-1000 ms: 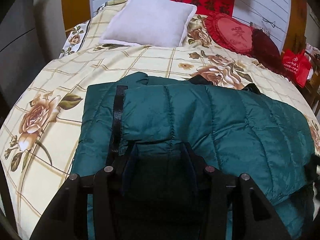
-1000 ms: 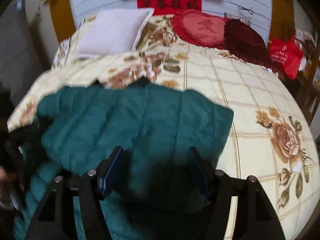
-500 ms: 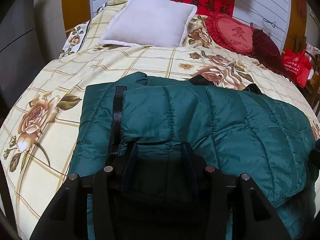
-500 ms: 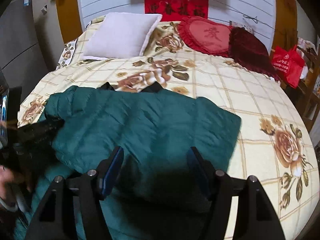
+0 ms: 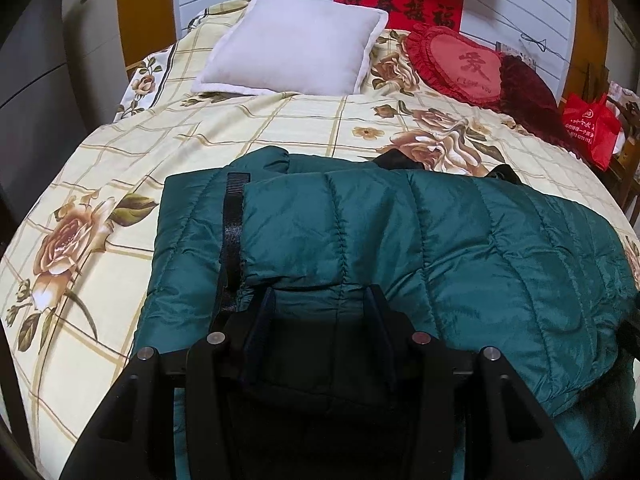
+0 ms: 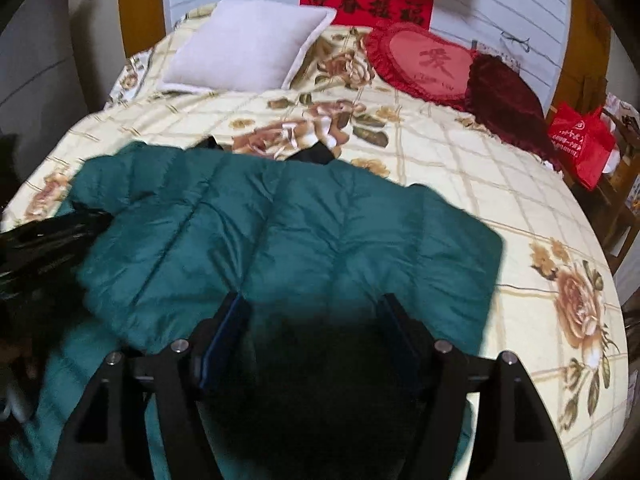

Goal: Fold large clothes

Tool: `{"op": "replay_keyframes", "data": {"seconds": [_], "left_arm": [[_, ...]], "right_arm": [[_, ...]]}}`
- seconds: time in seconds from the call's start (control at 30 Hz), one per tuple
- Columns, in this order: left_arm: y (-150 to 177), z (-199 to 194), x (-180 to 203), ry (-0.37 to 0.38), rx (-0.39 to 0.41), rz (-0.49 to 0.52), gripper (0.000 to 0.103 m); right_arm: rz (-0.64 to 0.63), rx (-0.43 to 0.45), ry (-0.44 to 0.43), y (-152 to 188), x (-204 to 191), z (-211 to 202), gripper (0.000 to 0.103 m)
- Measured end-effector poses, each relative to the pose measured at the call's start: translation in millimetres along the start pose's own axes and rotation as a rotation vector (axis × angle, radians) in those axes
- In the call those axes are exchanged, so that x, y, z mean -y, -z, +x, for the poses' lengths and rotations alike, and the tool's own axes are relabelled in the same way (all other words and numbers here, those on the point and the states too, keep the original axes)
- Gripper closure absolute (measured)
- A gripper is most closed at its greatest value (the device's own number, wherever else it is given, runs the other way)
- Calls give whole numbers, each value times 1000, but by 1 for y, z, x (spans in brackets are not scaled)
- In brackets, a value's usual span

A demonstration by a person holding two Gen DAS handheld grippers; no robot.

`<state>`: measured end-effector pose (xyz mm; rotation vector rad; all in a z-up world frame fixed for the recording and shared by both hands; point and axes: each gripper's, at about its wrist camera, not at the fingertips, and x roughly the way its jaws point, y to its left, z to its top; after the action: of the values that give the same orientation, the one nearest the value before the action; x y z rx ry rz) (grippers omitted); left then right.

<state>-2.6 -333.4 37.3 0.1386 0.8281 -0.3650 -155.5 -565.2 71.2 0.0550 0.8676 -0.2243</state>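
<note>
A dark green quilted down jacket [image 5: 400,236] lies folded across the near part of the bed, with a black strap [image 5: 234,224] along its left fold. My left gripper [image 5: 320,320] sits at the jacket's near edge, and a thick fold of it fills the gap between the pads. The right wrist view shows the same jacket [image 6: 300,232], its right edge square on the quilt. Over its near hem my right gripper [image 6: 314,320] has its jaws opening; shadowed fabric lies between the fingers and the pads stand off it. The left gripper [image 6: 48,236] shows as a dark shape at that view's left.
The bed has a cream floral quilt [image 5: 120,168]. At its head lie a white pillow [image 5: 296,40], a red heart cushion [image 5: 460,64] and a dark red cushion [image 5: 528,96]. A red bag [image 5: 592,128] sits on a stand to the right, and grey cabinets stand to the left.
The right wrist view has shifted a little, and the jacket's right edge now sits further right in it. My right fingers stand slightly wider apart. The left gripper has kept still.
</note>
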Motion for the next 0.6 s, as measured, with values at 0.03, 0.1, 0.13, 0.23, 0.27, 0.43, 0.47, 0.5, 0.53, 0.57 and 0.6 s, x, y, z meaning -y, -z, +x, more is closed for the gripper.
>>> {"op": "replay_keyframes", "data": {"seconds": [0.03,0.1,0.13,0.23,0.27,0.43,0.47,0.5,0.53,0.57,0.6], "left_arm": [[1,0,1,-3,1,1,53],[1,0,2,-14,6,5,53],[2,0,3,-16,8,7,53],[3,-3,3,-15,11,12,53],[3,-7,2,-11,1,11,53],[11,-40,-14,29,-6,-17,53],[13,-47,-17,39,-3,-18,53],[15,-52,-19,42,-1,-17,53],[18,-59,-21,43,5,-14,53],[23,-68,-24,28,9,-8,53],[26,-71,-25,20,8,-6,53]], "right_arm": [[0,0,9,4,4,-4,31],[13,-29,26,14,14,-3,31],[26,-50,34,19,20,2,31],[76,-65,12,30,32,19,27],[73,-60,15,31,32,22,26],[64,-47,31,28,28,0,26],[74,-27,19,29,29,-10,26],[87,-10,9,31,31,-21,26],[96,-5,5,32,32,-28,26],[107,-3,0,34,34,-34,26],[116,-5,-7,35,35,-40,26]]}}
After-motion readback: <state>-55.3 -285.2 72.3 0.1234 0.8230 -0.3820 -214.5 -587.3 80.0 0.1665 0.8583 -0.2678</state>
